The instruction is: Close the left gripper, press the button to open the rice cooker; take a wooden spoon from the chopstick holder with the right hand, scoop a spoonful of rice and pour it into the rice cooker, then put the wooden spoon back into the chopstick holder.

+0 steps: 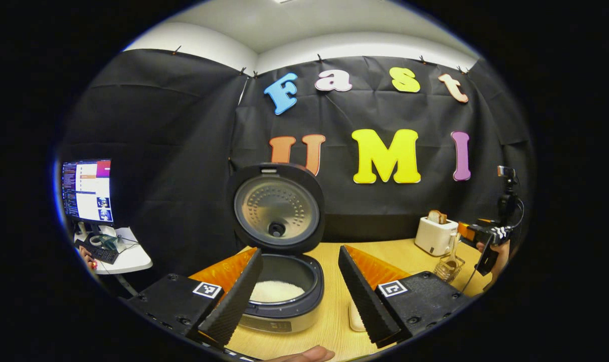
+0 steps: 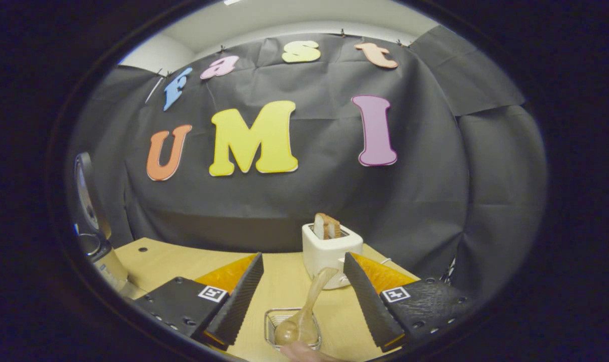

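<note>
The cooker (image 1: 283, 281) is sitting on the table (image 1: 334, 322) with its lid (image 1: 276, 207) standing upright, and white rice (image 1: 276, 290) is lying inside the pot. In the left gripper view, the left gripper (image 1: 300, 289) is hovering just in front of the cooker with its jaws spread wide, gripping nothing. To the right of the cooker, a toaster (image 1: 435, 235) is standing at the back of the table, with a holder (image 1: 449, 266) just in front of it. The right gripper (image 1: 488, 236) is hanging beside the holder, farther from the cooker.

In the right gripper view, the right gripper (image 2: 302, 296) is hovering above the holder (image 2: 291, 327), its jaws spread apart, with nothing held. The spoon (image 2: 304, 311) is resting in the holder, leaning toward the toaster (image 2: 329, 251). The cooker's lid (image 2: 85, 196) is showing at the left edge.
</note>
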`<state>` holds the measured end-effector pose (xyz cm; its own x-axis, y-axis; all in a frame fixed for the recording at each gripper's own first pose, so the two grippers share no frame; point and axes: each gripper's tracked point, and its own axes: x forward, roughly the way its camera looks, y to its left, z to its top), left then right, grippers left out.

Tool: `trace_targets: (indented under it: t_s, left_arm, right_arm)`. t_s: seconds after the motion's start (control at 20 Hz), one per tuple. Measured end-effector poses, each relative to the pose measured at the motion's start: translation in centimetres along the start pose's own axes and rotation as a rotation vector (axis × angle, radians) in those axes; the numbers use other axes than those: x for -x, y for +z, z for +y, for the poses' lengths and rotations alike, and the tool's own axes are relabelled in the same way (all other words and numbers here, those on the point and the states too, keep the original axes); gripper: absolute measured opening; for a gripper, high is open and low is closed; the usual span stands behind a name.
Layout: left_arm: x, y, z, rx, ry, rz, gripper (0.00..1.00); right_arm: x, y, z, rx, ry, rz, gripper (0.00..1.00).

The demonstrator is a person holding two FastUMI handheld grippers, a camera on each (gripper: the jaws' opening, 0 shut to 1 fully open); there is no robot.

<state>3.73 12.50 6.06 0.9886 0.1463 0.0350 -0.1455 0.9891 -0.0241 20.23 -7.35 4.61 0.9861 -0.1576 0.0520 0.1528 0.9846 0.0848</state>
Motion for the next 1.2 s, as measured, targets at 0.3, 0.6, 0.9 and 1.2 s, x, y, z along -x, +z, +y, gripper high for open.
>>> trace_targets:
  t_s: [0.3, 0.6, 0.9, 1.2]
  left_arm:
    - [-2.2, 6.3, 1.0, -0.005, -0.005, -0.061, 0.97]
    - [-6.5, 12.7, 1.9, 0.059, -0.017, -0.144, 0.97]
    - [-14.0, 14.0, 3.8, 0.006, 0.039, -0.172, 0.96]
    - [-21.1, 11.7, 4.8, 0.017, 0.043, -0.119, 0.96]
  right_arm:
    - [4.1, 1.0, 0.4, -0.036, 0.05, -0.004, 0.95]
    - [7.6, 0.6, 1.5, -0.056, 0.113, -0.029, 0.92]
    - [9.3, 0.7, 1.4, -0.057, 0.135, -0.037, 0.95]
    - [11.4, 0.3, 1.7, -0.071, 0.176, -0.036, 0.92]
